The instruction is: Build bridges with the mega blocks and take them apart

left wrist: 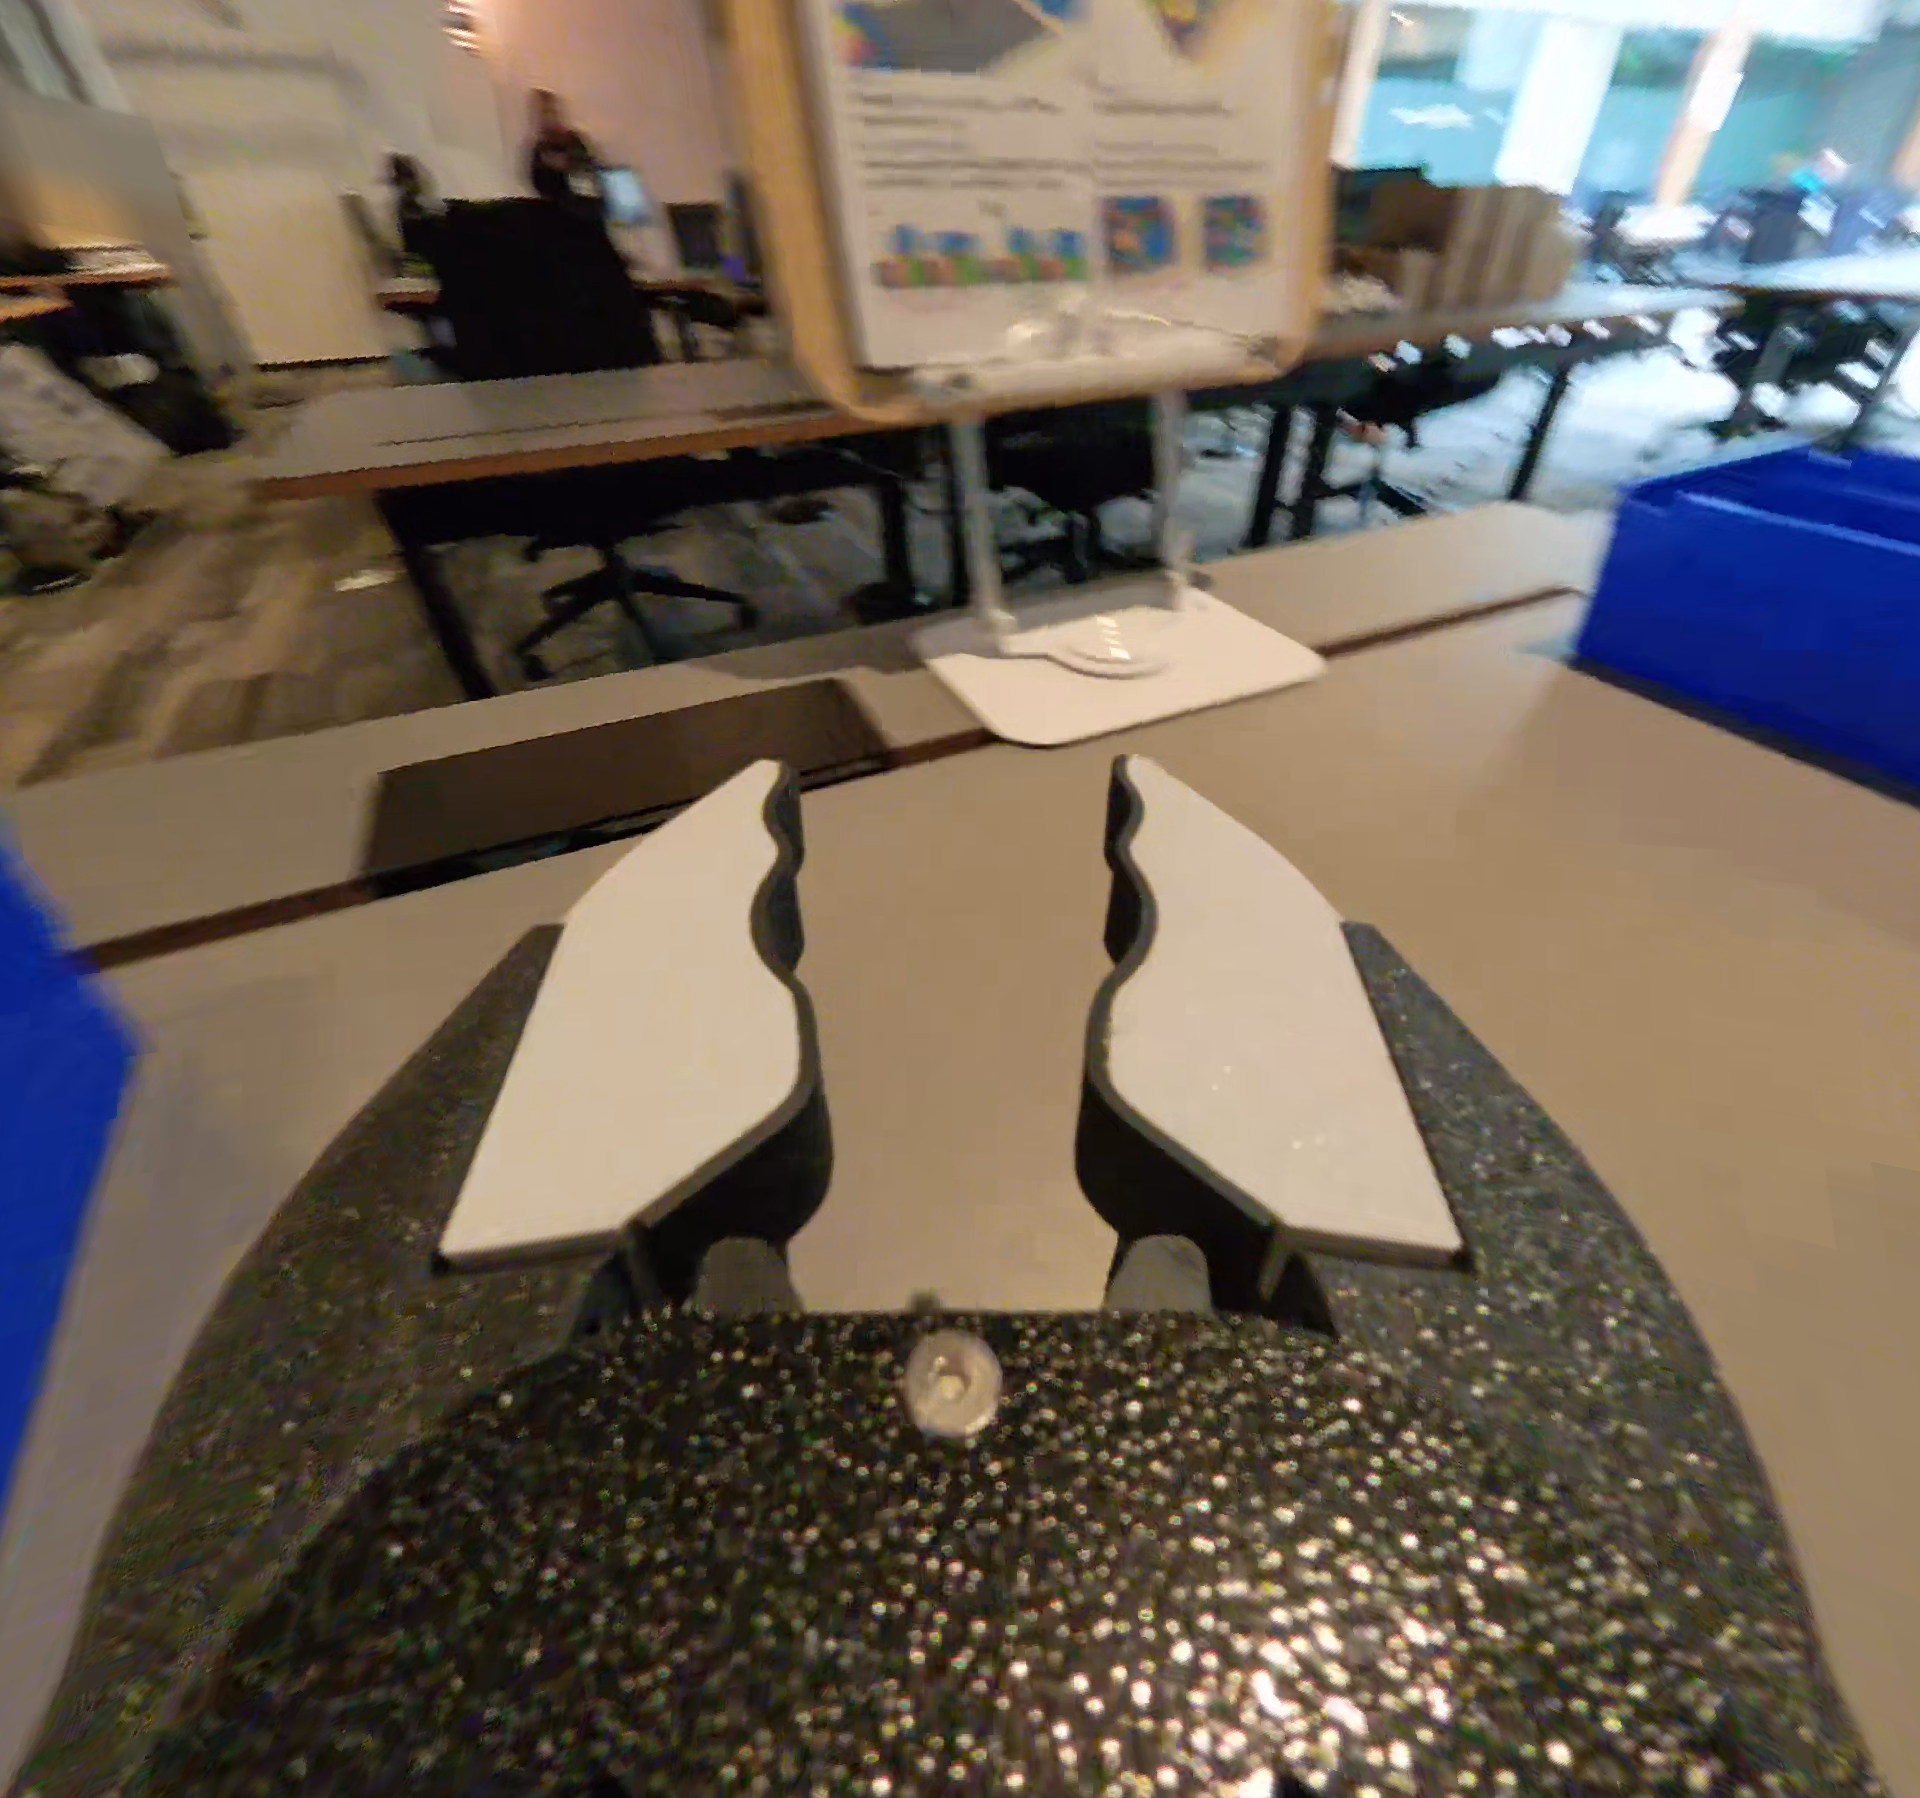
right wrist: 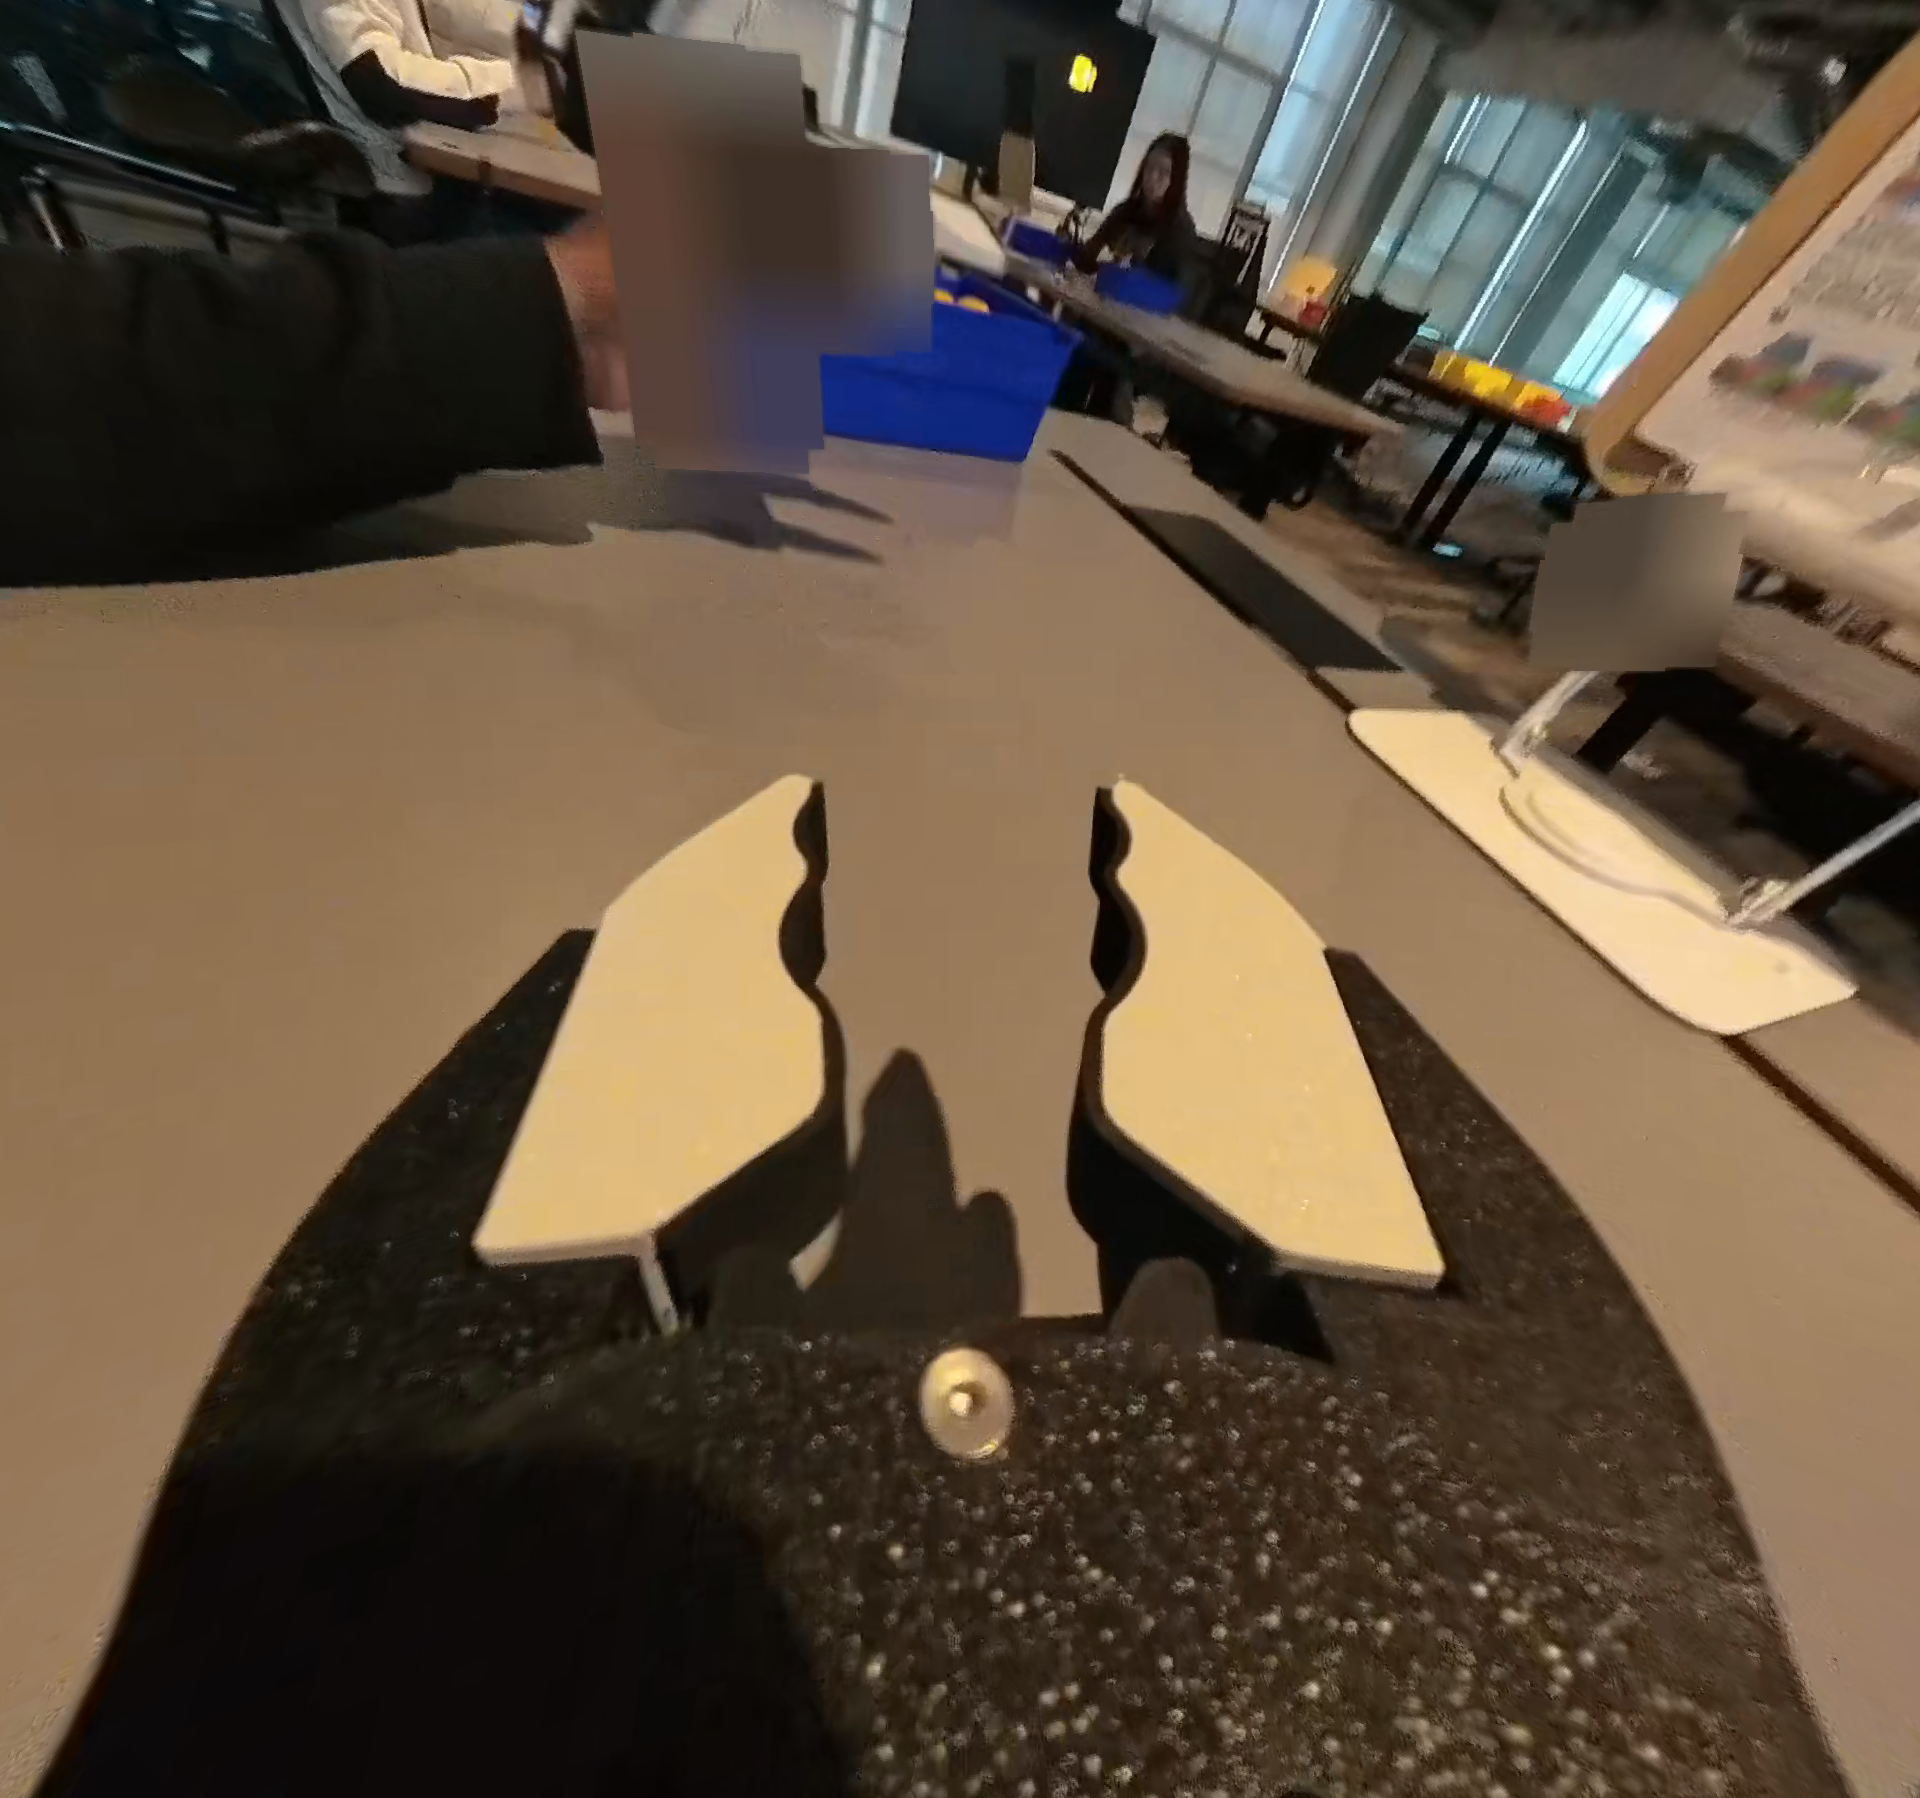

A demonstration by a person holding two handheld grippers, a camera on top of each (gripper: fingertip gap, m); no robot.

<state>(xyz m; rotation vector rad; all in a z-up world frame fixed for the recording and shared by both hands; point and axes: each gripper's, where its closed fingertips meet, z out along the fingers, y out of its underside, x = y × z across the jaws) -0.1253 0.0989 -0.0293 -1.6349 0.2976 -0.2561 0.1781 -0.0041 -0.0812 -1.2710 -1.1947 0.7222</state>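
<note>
Both tools, left tool and right tool, hovered with fingers apart and empty over the bare grey desk. A blue bin near the desk's far edge held yellow blocks.

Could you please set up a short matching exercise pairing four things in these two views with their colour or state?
Things:
1. left tongs
2. bin
3. stand base
4. sleeve

Colour or state:
A. blue
B. black
C. open and empty
D. white, flat on the table

Pairs: 1-C, 2-A, 3-D, 4-B
</note>
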